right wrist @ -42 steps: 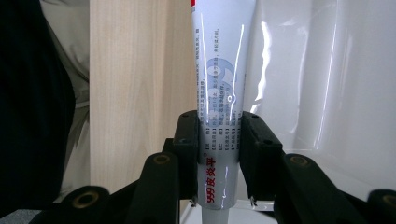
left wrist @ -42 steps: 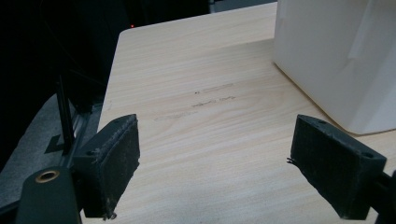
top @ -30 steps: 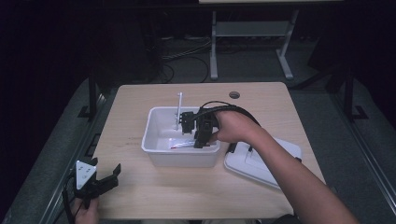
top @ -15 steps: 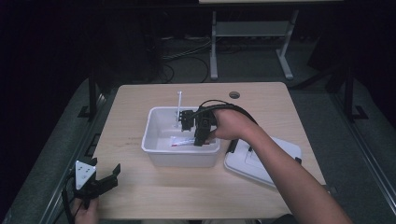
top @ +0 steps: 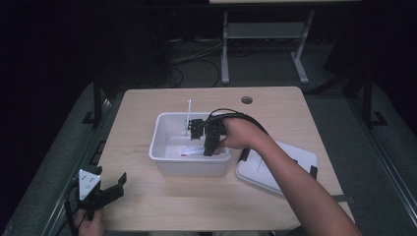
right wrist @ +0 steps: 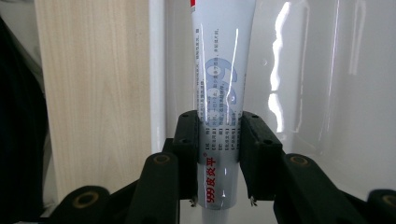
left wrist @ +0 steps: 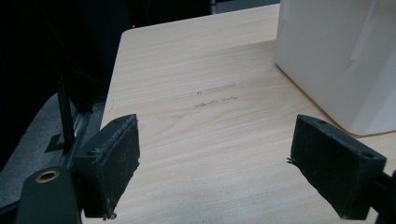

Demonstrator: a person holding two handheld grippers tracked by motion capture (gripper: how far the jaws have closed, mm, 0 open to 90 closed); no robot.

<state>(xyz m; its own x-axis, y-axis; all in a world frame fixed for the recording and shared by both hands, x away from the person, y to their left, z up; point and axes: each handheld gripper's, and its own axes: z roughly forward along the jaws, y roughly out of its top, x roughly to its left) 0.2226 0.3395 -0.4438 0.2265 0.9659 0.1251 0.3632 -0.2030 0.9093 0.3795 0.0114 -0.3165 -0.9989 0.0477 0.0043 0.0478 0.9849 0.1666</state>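
Right gripper view: pinched the tube [right wrist: 223, 93] between both jaws down inside the white bin [right wrist: 327, 93], probably to set it there; left gripper [top: 105, 189] spread, idle.

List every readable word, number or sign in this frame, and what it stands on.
"999皮炎平": red print near the crimped end of the white plastic ointment tube, between the right gripper pads.
Large pale "999": the tube's middle, partly under glare.
Small grey columns of print: too small to read.
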